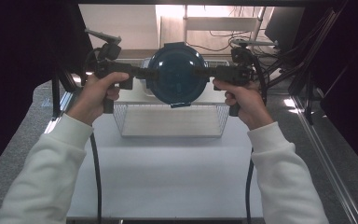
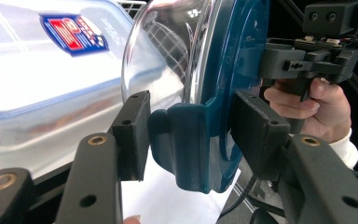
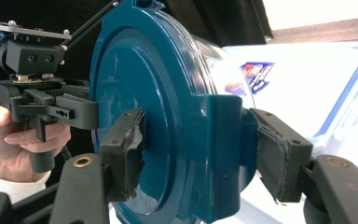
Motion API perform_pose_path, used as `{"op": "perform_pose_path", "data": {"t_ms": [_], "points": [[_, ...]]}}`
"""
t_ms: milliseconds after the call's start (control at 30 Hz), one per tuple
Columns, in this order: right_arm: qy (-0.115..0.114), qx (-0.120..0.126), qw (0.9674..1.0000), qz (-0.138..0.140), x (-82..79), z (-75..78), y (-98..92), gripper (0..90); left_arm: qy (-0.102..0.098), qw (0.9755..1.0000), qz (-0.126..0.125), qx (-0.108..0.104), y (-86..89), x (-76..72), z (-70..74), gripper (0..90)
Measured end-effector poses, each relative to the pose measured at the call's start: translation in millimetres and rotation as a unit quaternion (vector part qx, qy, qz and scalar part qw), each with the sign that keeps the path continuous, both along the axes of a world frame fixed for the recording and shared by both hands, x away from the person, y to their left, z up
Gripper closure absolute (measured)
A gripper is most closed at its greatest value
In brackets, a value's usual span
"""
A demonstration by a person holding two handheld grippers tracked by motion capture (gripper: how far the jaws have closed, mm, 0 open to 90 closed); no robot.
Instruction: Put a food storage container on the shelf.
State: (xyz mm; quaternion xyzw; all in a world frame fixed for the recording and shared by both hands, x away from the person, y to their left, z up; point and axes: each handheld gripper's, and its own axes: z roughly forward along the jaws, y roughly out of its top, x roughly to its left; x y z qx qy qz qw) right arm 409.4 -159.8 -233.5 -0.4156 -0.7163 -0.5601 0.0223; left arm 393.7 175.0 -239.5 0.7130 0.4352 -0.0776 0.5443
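**Holding a round container in mid-air by two side latches**

Hanging over the wire basket, the blue-lidded container is pinched at opposite clips by left gripper and right gripper. Uneven pulling could unlatch a clip and drop it.

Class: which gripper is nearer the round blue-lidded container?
Neither: the left gripper and right gripper each clamp a lid latch of the blue-lidded container, on opposite sides.

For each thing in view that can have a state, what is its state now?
Round container: held in the air on edge, blue lid on, clips folded down.
Left tool: shut on a lid clip.
Right tool: shut on the opposite clip.
Rectangular box: lid on, resting behind.
Wire basket: upright; contents cannot be told.
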Motion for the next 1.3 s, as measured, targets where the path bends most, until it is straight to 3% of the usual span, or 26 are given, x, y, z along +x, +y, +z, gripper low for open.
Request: {"op": "perform_pose_path", "data": {"t_ms": [200, 367, 700, 867, 1133, 1167, 1267, 1300], "points": [[0.005, 0.002, 0.9999, -0.015, 20.3, 8.6, 9.2, 38.0, 0.010, 0.9998, 0.009, -0.018, 7.2, 21.2, 1.7, 47.7], [0.001, -0.001, 0.9998, -0.017, 35.3, 17.1, 14.8, 38.1, 0.010, 0.9997, 0.009, -0.020, 12.0, 35.3, 6.3, 47.7], [0.019, 0.000, 0.9995, -0.026, 62.6, 14.2, 24.0, 38.5, 0.030, 0.9992, 0.013, -0.024, 20.9, 65.7, 2.4, 47.0], [0.038, 0.002, 0.9989, -0.028, 71.5, 6.5, 25.1, 38.7, 0.040, 0.9988, 0.021, -0.021, 21.2, 74.9, -4.5, 46.4], [0.070, 0.012, 0.9969, -0.035, 85.4, -3.5, 25.4, 38.4, 0.057, 0.9953, 0.051, -0.059, 22.9, 88.9, -15.8, 45.0], [0.084, 0.019, 0.9957, -0.034, 91.3, -6.9, 24.6, 38.0, 0.065, 0.9938, 0.060, -0.067, 22.5, 93.2, -19.7, 44.3], [0.099, 0.029, 0.9941, -0.034, 96.6, -10.7, 22.8, 37.2, 0.073, 0.9924, 0.065, -0.074, 21.0, 98.4, -23.9, 43.5], [0.120, 0.045, 0.9912, -0.035, 103.8, -17.2, 19.8, 36.4, 0.081, 0.9912, 0.068, -0.080, 19.9, 102.5, -27.6, 42.1]]}}
